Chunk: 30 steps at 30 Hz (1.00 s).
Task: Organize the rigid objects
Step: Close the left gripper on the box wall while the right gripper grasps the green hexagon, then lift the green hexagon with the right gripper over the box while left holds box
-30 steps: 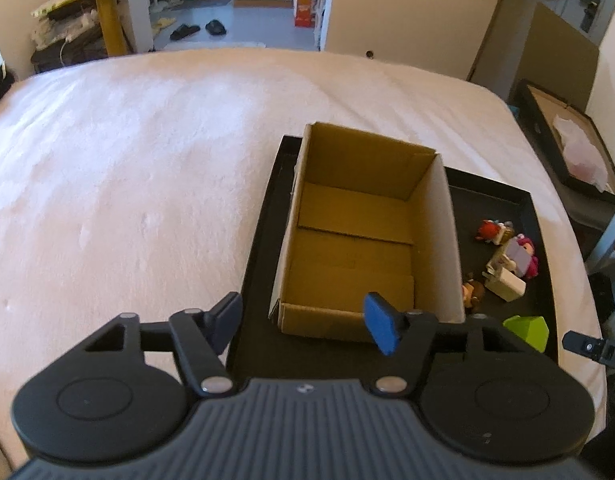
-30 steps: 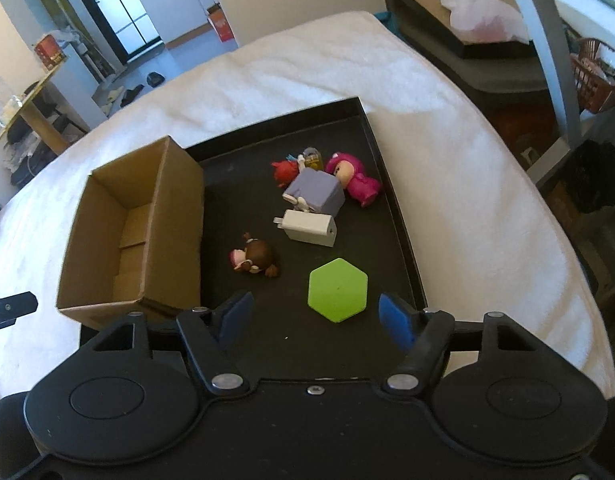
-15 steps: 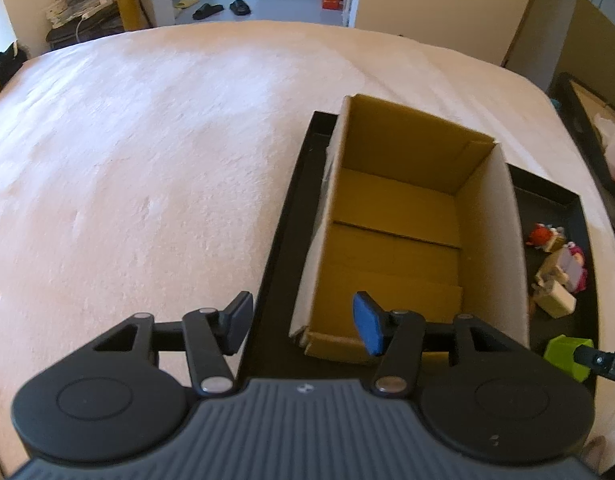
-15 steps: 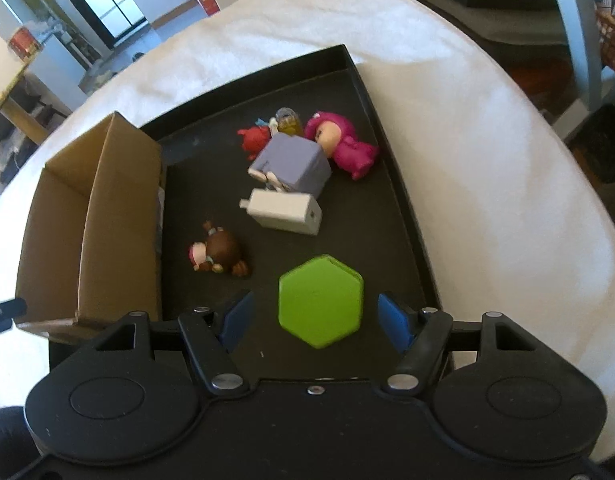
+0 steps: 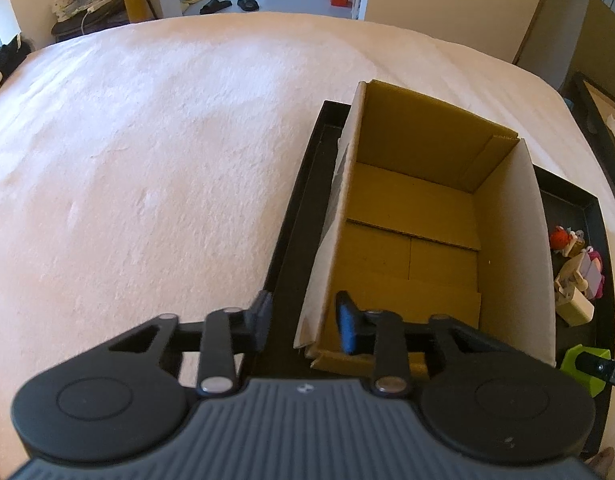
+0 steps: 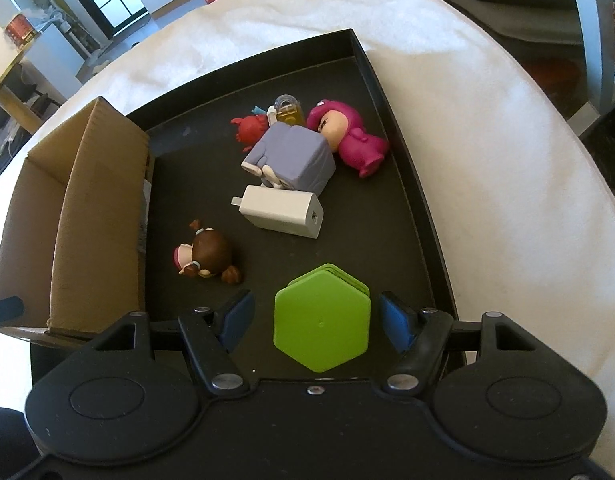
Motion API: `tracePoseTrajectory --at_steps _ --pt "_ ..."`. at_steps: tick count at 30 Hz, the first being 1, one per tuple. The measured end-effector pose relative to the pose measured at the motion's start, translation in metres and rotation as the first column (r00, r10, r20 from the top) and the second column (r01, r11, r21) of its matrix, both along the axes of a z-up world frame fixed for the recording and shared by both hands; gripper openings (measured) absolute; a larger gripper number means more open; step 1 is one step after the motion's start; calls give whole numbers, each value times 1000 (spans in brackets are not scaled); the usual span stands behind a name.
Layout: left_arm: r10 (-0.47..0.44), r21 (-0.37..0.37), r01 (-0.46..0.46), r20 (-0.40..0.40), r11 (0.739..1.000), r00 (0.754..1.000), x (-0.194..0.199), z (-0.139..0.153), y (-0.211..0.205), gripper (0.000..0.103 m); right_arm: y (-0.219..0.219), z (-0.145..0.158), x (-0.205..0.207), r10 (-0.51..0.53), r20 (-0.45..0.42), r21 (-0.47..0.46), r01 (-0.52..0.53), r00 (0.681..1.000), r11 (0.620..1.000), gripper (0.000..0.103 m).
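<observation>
Beside the green hexagon [image 6: 322, 328], a brown-haired figurine [image 6: 205, 256]

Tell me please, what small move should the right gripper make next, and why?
Probably close the fingers. The right gripper is open, and the green hexagonal piece on the black tray sits between its fingers, one on each side, not yet clamped. The cardboard box looks empty, and the left gripper straddles its near-left wall.

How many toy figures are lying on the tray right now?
3 whole: a brown-haired doll near the cardboard box, a pink figure far right, a red one; possibly another under the purple block.
</observation>
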<state>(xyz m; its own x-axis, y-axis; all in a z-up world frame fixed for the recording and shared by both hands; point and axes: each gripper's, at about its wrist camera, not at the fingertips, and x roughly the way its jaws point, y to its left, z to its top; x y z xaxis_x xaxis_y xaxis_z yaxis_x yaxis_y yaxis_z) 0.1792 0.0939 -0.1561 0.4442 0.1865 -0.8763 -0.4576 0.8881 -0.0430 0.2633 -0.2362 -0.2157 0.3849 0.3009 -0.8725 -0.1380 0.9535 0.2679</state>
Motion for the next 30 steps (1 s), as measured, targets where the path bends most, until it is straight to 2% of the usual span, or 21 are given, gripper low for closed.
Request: tracePoseTrajectory --at_steps 2,3,7,12,30 --pt "-4 -27 5 10 1000 1000 0 -1 1 11 1 -1 0 8 1 -6 -8 1000 1000 56" --pt "-6 -33 7 15 999 1000 -1 -1 1 11 2 -2 0 11 -1 -10 -11 1000 1000 48" --pt "-28 -8 29 22 1000 999 0 3 -5 10 1 2 -2 11 15 -5 -10 1000 1000 47" --pt "-45 -37 46 29 998 999 -7 3 -7 10 1 10 -8 24 29 2 -24 999 1000 47" --pt "-62 -40 65 64 997 996 -25 6 -2 11 19 56 -26 66 126 -13 -65 990 998 47"
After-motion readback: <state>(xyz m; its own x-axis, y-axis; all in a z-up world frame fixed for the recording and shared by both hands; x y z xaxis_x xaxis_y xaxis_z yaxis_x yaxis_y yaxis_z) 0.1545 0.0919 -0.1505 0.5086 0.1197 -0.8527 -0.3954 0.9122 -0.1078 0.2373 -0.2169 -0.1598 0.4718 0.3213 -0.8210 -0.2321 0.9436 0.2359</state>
